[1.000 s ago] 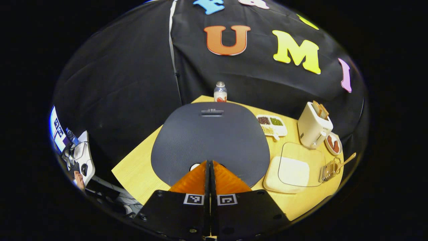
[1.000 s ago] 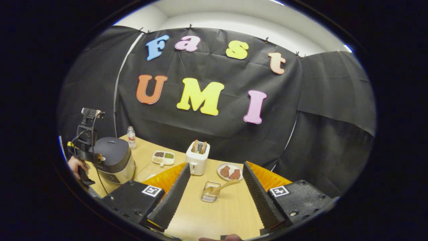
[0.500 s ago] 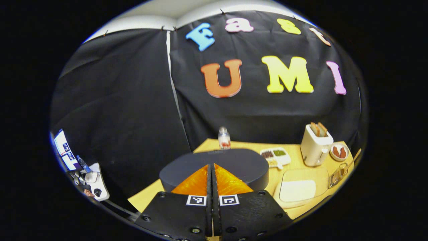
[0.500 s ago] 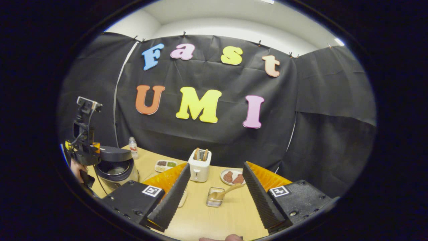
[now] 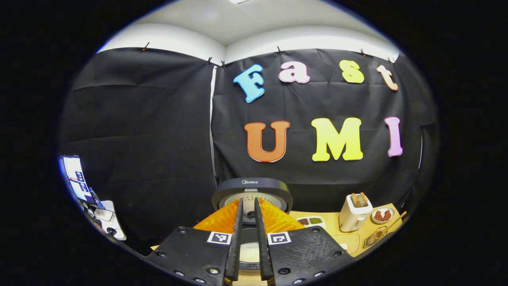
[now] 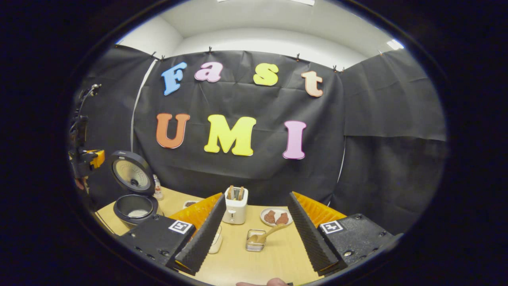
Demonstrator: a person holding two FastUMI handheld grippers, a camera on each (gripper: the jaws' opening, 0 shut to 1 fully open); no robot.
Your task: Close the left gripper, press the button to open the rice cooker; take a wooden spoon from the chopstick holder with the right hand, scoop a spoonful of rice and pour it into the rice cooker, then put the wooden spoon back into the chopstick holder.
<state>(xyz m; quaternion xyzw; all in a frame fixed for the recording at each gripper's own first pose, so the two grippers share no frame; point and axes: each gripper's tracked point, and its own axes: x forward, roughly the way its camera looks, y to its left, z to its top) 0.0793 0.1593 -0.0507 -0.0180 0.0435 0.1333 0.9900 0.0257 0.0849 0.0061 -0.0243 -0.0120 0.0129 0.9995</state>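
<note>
Rice cooker (image 6: 133,190) is seen at the left end of the wooden surface (image 6: 254,264), its lid (image 6: 132,174) swung up and standing upright over the open pot. In the left gripper view the lid (image 5: 252,190) is faced straight on, just beyond the left tongs (image 5: 249,204), whose fingers are held nearly together with a narrow slit between them and nothing gripped. In the right gripper view the left tongs (image 6: 85,159) are raised beside the lid, clear of the cooker. Right tongs (image 6: 256,216) are spread wide and empty, held above the surface. Between their fingers, farther off, the chopstick holder (image 6: 255,240) is seen with the wooden spoon (image 6: 266,233) resting in it, handle tilted up to the right. A toaster (image 6: 235,205) and a plate (image 6: 276,217) are placed behind the holder.
</note>
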